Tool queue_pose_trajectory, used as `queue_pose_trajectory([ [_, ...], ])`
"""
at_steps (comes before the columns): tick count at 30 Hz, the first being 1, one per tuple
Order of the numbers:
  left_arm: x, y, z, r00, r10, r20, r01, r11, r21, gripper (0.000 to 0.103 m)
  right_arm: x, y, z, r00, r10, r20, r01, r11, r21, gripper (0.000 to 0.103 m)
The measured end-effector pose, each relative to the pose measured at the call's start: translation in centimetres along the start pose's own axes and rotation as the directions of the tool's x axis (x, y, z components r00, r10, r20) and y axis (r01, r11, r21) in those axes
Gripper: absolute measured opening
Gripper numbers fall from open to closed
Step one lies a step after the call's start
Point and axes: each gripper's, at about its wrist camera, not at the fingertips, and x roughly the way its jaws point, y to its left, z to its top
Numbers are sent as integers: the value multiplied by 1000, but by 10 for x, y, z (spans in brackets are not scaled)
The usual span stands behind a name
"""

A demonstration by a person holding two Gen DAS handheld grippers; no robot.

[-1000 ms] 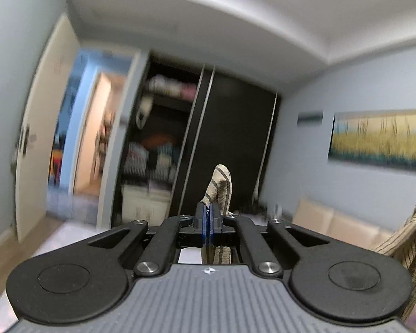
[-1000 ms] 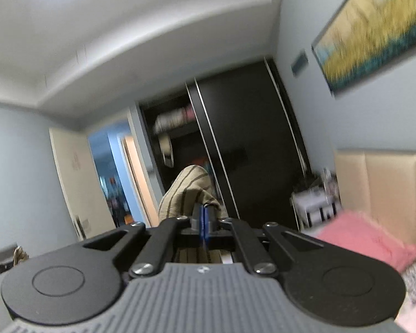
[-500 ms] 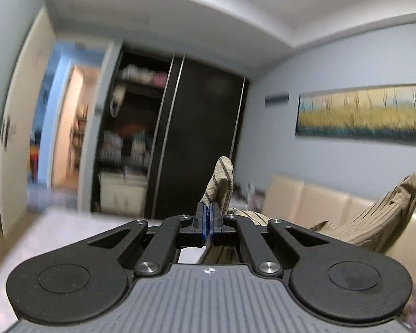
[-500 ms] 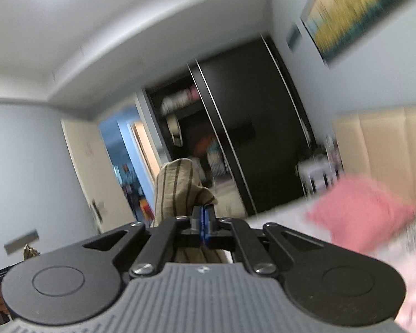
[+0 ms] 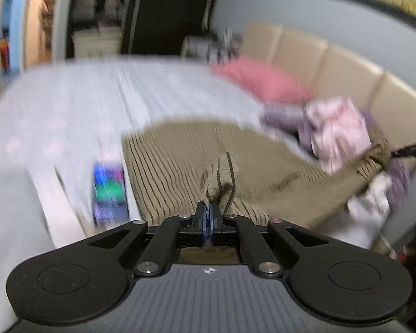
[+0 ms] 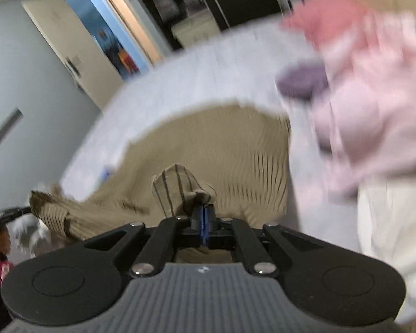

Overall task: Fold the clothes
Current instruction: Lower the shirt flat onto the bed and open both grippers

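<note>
Striped garment (image 5: 180,163) spreads over the bed (image 5: 69,105) ahead, a pinched fold clamped in both grippers' jaws.

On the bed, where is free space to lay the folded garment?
Bare sheet lies beyond and left of the striped garment, past the colourful packet. Crowded: the pink pillow and the pink-purple clothes pile by the headboard.

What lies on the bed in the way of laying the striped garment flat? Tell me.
Both grippers, left gripper and right gripper, are shut on the striped garment. A colourful flat item borders its left edge, and a pile of pink and purple clothes crowds its right. Ahead, the bedsheet looks bare.
</note>
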Motion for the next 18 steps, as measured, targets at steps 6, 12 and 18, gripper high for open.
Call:
queue_pose_trajectory([
  [6,24,7,-45,944,10,-329,-3,1000,21,1,40,-22,-35,967,-110,-231,113,994,0,7],
  [12,21,19,-60,903,74,-424,-67,997,33,1,42,-29,-30,930,-259,-260,256,966,-48,24],
  [18,26,6,-31,940,54,-336,-41,998,46,1,48,13,-5,966,-206,-157,195,977,-83,38],
])
